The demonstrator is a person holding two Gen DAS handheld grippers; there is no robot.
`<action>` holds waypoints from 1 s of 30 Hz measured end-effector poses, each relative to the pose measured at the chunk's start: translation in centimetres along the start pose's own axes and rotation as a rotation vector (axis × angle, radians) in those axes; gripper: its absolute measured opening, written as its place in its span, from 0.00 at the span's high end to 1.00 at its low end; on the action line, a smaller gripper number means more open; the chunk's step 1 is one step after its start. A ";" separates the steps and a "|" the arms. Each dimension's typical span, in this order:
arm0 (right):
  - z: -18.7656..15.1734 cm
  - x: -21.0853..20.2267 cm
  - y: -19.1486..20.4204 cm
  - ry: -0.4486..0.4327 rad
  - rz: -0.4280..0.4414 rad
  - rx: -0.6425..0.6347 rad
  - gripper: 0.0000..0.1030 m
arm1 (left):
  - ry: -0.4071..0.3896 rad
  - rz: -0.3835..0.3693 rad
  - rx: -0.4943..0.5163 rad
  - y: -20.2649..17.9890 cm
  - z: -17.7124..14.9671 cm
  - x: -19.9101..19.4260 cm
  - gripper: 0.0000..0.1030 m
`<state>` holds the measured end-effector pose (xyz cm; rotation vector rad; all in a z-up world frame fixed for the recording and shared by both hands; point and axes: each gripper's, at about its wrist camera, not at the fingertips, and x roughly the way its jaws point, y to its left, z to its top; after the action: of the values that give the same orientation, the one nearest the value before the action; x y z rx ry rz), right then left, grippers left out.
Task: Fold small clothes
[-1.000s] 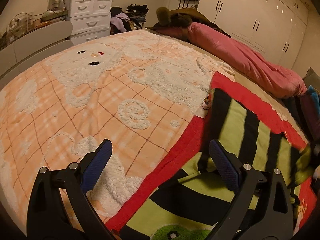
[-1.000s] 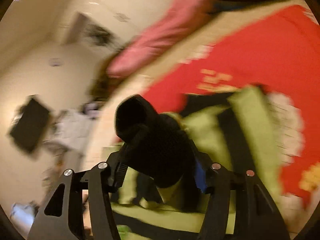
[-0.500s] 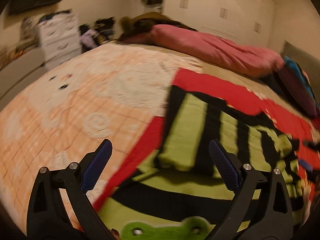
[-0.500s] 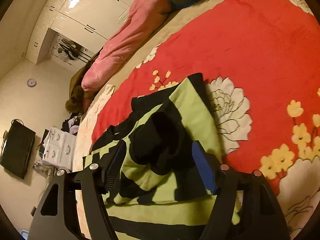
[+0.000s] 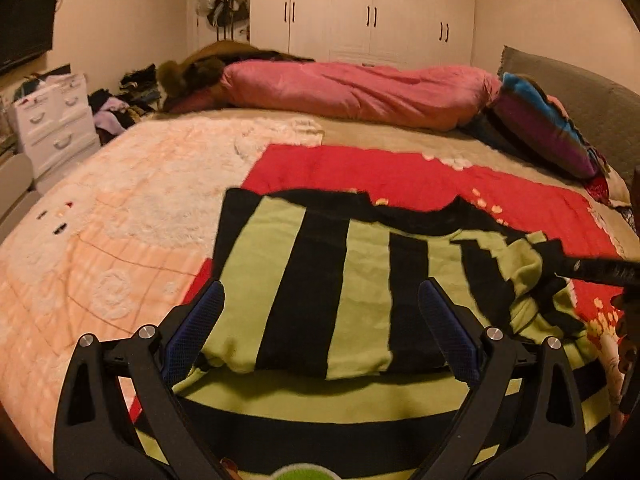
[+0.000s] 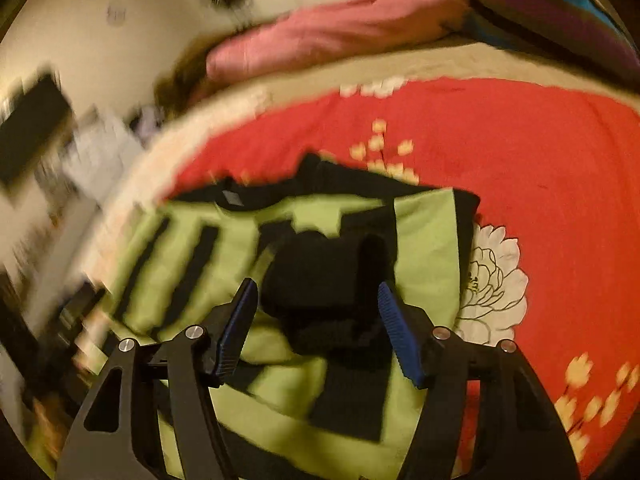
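A: Left wrist view, quick. Left gripper (image 5: 320,320) has its jaws wide, nothing between the pads. Striped sweater (image 5: 320,280), green and black, lies on the red blanket (image 5: 400,176) on the bed (image 5: 140,200), dead centre, running from 6 up to 12 o'clock. One side is already folded over the body.

B: Anything at 3 o'clock?

A: A dark bar, likely part of the other tool, over the bunched sleeve (image 5: 524,264). Pink quilt (image 5: 352,88) at 12, far off.

B: Right wrist view?

A: Blurry. Right gripper (image 6: 316,308) straddles the black cuff (image 6: 324,276); jaws are closing, the cuff sits between them, pads look just clear of it.

B: Step?

A: My read: mid-fold, sleeve being laid across the body. Sweater fills centre to 9 o'clock, white flower (image 6: 492,280) at 3.

B: Next?

A: Probably pinch the cuff firmly, carry it toward 9 o'clock, flatten it. Fleece looks thick and may spring back.
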<state>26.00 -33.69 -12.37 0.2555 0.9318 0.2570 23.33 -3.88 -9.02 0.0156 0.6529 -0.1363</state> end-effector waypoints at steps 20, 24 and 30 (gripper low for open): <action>-3.7 -2.1 -3.5 0.106 0.107 -0.041 0.91 | 0.120 -0.025 -0.121 2.4 -1.5 2.3 0.12; -3.4 -3.3 -2.9 0.040 0.154 0.000 0.77 | 0.112 -0.021 -0.124 2.4 -1.5 2.1 0.12; -1.8 -4.0 -1.7 -0.045 0.151 -0.019 0.51 | 0.058 -0.030 -0.127 2.4 -1.0 1.2 0.12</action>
<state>22.45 -36.35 -10.94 0.3139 0.8665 0.3978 24.00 -1.60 -10.61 -0.1133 0.7185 -0.1238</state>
